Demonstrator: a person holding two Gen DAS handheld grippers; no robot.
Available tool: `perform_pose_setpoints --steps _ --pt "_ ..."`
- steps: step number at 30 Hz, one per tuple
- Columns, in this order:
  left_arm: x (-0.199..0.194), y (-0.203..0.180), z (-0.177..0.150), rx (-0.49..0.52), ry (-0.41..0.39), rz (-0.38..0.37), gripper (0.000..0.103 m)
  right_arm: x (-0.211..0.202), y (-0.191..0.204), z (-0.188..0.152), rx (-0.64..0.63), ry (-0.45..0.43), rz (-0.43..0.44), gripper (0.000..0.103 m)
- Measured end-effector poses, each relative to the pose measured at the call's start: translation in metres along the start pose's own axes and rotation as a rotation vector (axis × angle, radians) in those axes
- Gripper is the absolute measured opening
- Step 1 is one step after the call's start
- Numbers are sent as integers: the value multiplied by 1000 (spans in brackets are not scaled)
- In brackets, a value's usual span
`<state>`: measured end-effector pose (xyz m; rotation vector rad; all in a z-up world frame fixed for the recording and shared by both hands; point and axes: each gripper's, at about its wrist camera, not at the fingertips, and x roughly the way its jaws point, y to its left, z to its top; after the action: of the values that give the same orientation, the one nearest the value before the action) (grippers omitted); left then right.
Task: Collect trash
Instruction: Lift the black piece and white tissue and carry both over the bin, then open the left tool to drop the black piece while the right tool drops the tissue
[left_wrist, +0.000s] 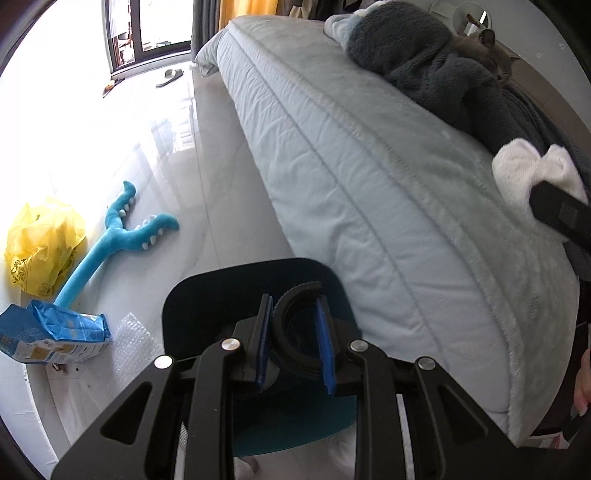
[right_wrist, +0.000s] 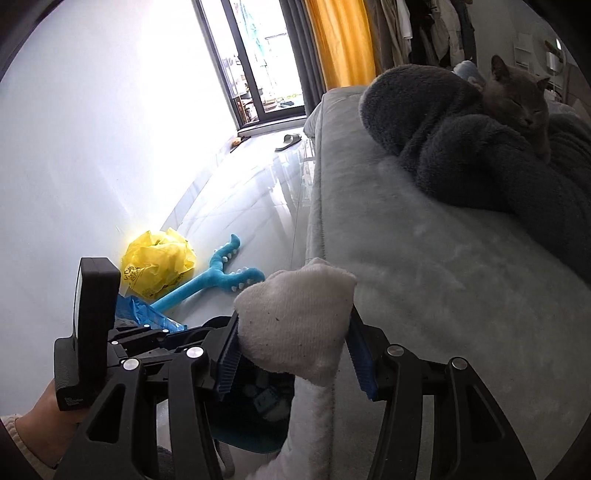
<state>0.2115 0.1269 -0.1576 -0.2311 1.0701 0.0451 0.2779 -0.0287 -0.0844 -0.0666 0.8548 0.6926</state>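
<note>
Trash in hand: your right gripper (right_wrist: 291, 354) clamps a white knitted sock (right_wrist: 295, 325), left gripper (left_wrist: 293, 343) pinches a dark teal bin's (left_wrist: 207, 295) black handle (left_wrist: 295, 295); next, drop it in.

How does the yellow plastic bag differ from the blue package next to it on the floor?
The yellow plastic bag is crumpled into a loose ball; the blue package lies flat on its side. The bag is thin, translucent film; the package looks stiffer, opaque, printed blue and white. Both lie on the floor.
</note>
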Motion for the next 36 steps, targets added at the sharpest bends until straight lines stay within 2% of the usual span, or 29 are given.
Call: perform_pose_setpoints --steps 4,8,9,11,16,27,29,36 --pt "14 16 -12 0 73 -18 25 9 15 2 -20 9 13 53" --pt "18 28 -20 -9 107 -21 27 20 35 1 -60 23 16 53" --pt "17 30 -20 -10 107 -23 30 24 39 0 -69 33 18 53" --pt "13 34 -21 -10 100 -26 41 30 45 -2 -80 51 16 53" --pt "1 49 -19 -38 67 -35 49 51 52 -7 -93 97 11 53" --pt "-40 70 -5 -69 -96 -54 61 108 66 -31 -98 240 13 53" --pt "-48 70 -3 -59 -136 -50 69 117 68 -35 -100 264 16 53" --pt "-78 76 5 -88 -272 -42 84 138 79 -50 -116 336 20 53"
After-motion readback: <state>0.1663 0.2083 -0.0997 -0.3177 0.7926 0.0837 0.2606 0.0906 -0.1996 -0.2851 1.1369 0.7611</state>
